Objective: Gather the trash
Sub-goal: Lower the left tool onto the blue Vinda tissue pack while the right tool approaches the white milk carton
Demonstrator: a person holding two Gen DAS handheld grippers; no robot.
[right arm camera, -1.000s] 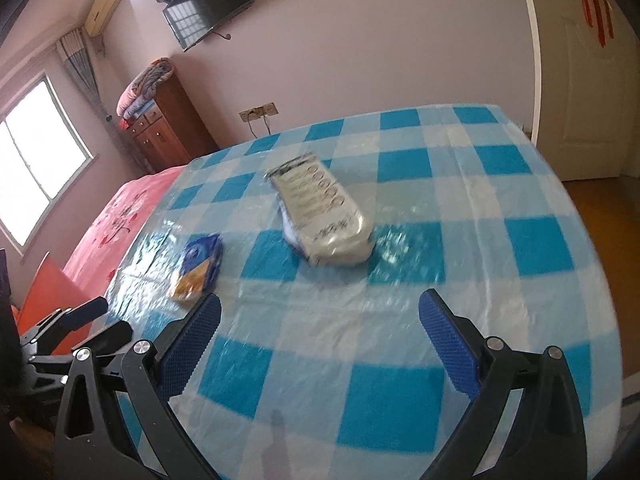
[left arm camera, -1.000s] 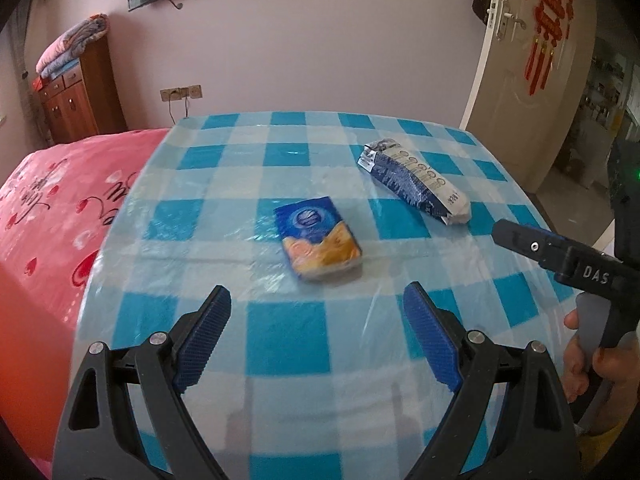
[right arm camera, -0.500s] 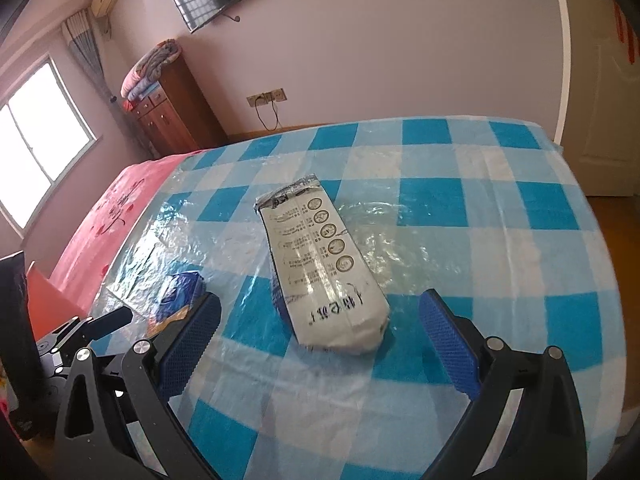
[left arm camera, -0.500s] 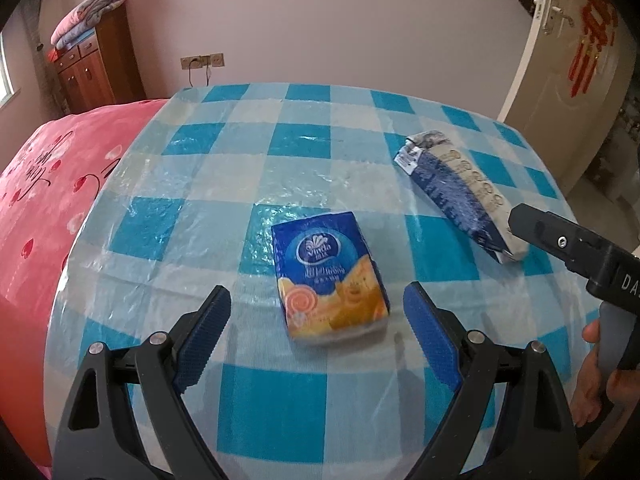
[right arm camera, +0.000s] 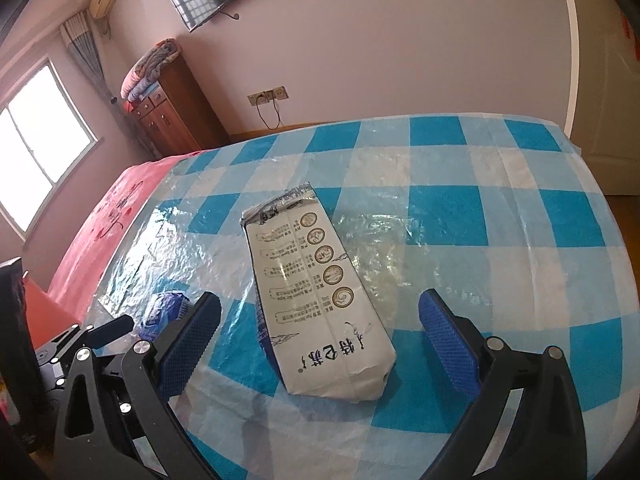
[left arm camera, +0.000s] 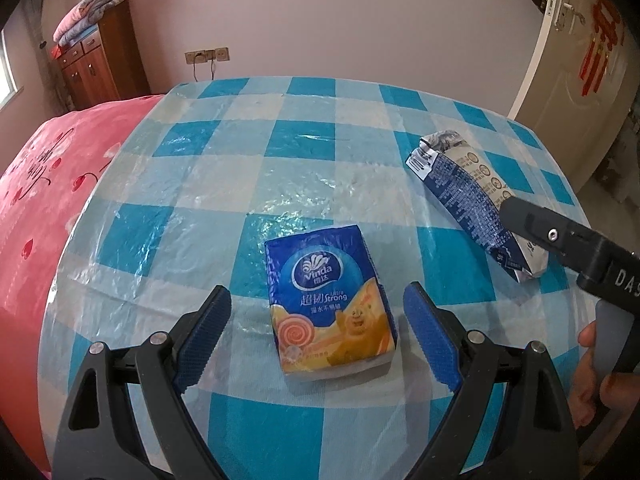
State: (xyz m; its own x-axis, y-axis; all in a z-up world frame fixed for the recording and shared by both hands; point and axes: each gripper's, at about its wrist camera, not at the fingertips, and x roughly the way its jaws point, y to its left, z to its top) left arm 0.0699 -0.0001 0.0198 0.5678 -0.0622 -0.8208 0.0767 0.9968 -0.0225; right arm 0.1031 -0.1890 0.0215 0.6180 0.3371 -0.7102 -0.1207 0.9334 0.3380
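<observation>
You have two trash items on the table [left arm camera: 304,140]: one tissue pack [left arm camera: 330,300], near centre, one milk carton [right arm camera: 316,300], right. Two grippers: left gripper [left arm camera: 318,336], right gripper [right arm camera: 320,340].

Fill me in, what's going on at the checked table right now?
A person holds a gripper in each hand over a table with a blue checked cloth. The left gripper is open, its fingers either side of a Vinda tissue pack without touching it. The right gripper is open too, straddling a flattened white milk carton. Both items lie flat on the cloth; nothing is picked up yet.
</observation>
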